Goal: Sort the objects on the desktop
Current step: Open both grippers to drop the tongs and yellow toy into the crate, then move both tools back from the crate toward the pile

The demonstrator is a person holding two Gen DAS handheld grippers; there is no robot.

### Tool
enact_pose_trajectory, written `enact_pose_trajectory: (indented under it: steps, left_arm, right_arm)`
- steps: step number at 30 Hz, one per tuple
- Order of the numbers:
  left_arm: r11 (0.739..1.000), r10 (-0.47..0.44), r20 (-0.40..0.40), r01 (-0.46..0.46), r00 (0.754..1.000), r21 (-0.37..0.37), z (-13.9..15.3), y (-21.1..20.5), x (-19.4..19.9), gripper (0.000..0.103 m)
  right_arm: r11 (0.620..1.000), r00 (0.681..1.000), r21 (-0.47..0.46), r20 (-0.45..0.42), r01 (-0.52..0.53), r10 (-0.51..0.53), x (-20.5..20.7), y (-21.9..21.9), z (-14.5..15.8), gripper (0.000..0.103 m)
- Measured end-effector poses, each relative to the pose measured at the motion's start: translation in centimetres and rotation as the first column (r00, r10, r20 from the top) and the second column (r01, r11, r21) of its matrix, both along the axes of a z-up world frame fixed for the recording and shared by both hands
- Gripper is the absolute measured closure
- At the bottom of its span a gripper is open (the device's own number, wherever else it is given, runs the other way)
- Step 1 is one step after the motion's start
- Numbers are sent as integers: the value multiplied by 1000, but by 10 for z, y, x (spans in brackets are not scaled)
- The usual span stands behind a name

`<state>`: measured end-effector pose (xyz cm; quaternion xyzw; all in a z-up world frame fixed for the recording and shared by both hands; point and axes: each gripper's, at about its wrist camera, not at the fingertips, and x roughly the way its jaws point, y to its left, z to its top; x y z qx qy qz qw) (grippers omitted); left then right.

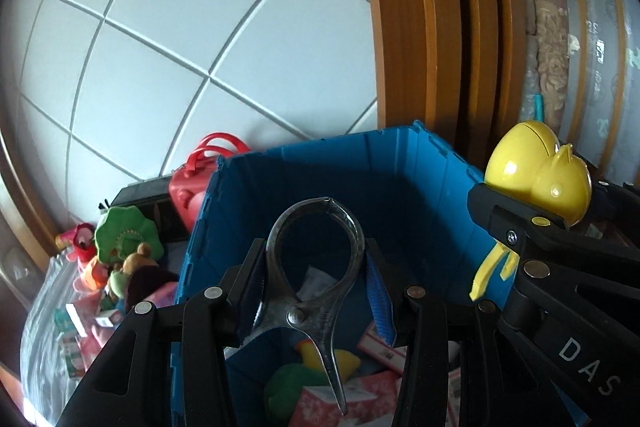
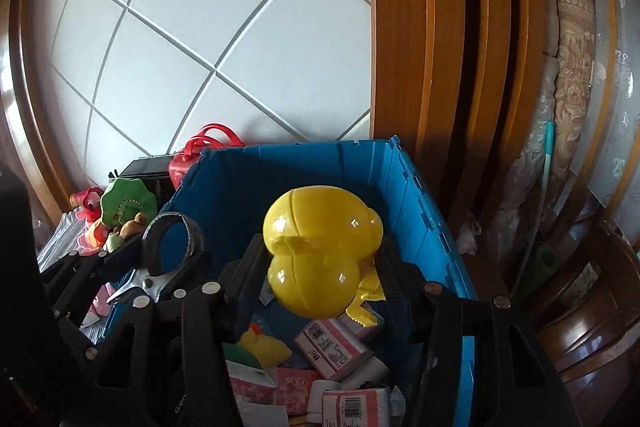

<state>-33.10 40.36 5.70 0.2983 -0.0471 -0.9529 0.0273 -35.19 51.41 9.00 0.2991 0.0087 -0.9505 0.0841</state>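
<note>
My left gripper [image 1: 316, 267] is shut on a metal pincer tool [image 1: 316, 267], held above the open blue crate [image 1: 400, 163]. My right gripper [image 2: 320, 267] is shut on a yellow plastic duck toy [image 2: 320, 255], also above the blue crate [image 2: 420, 211]. The duck [image 1: 540, 179] and the right gripper show at the right of the left wrist view. The pincers [image 2: 168, 251] and left gripper show at the left of the right wrist view. The crate holds pink boxes [image 2: 328, 347], a small yellow duck [image 2: 264, 343] and a green toy [image 1: 288, 387].
Left of the crate lies a heap of plush toys with a green one [image 2: 128, 203] on top, pink packets [image 1: 100, 323], a red plastic bag [image 1: 188, 187] and a black box [image 2: 144, 167]. Behind are a white tiled wall and a wooden frame [image 2: 420, 47].
</note>
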Motion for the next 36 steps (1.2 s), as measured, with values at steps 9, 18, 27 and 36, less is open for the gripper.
enact_pose_trajectory:
  steps: [9, 18, 27, 36]
  left_arm:
    - [1000, 6, 8, -5, 1000, -14, -4, -5, -7, 31]
    - [1000, -5, -1, 5, 1000, -13, 0, -10, 2, 30]
    - [1000, -20, -35, 19, 999, -7, 15, -33, 27, 27]
    - [999, 0, -112, 3, 994, 32, 33, -114, 75, 22]
  right_arm:
    - [1000, 1000, 7, 4, 15, -15, -7, -7, 0, 27]
    - [999, 999, 5, -7, 48, -48, 1, -3, 4, 20]
    - [998, 997, 0, -38, 68, -68, 27, -14, 18, 13]
    - [999, 994, 2, -106, 40, -39, 72, -86, 40, 3]
